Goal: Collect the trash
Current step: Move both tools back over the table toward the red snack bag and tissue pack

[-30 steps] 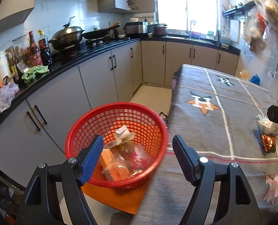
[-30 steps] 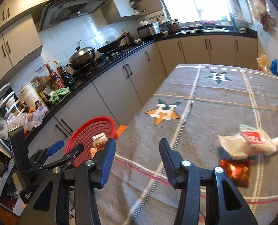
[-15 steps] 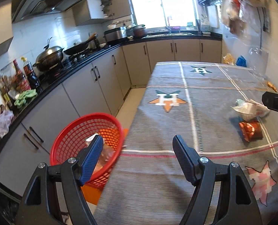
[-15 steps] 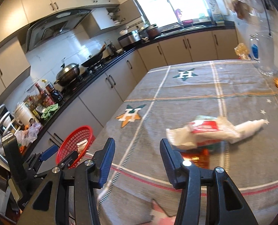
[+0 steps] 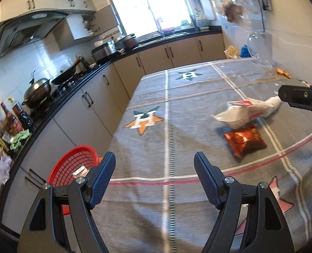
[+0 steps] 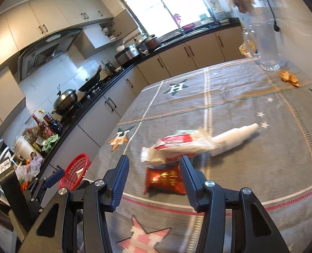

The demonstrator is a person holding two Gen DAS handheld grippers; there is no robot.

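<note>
Both grippers have swung away from the red basket (image 5: pixel 75 164) toward the trash on the table: a second ago the basket filled the left wrist view, and now it sits cut off behind the left finger, off the table's left edge. Its contents are mostly hidden; only a pale scrap shows through the rim.

Left gripper (image 5: pixel 154 175) hangs over the grey tablecloth (image 5: pixel 168 126) near its left edge, jaws apart with nothing between them. Right gripper (image 6: pixel 152 179) is likewise unclenched and holds nothing; between its fingers, but beyond the pads, lies the red snack packet (image 6: pixel 164 180) flat on the cloth. Its printed gold lettering is too blurred to read.

Just past the packet, touching or overlapping its far edge, lies the white plastic bag (image 6: pixel 200 144) with a red-and-white wrapper (image 6: pixel 176 140) bundled in it; which lies over which cannot be told. The bag's twisted tail points toward the table's right edge.

Toward the far right corner stand a clear glass jar (image 6: pixel 265 46), its top washed out by window light, and some orange scraps (image 6: pixel 289 78) whose nature is unclear. In the left view the right gripper's black body enters from the right edge, mostly out of frame.
</note>
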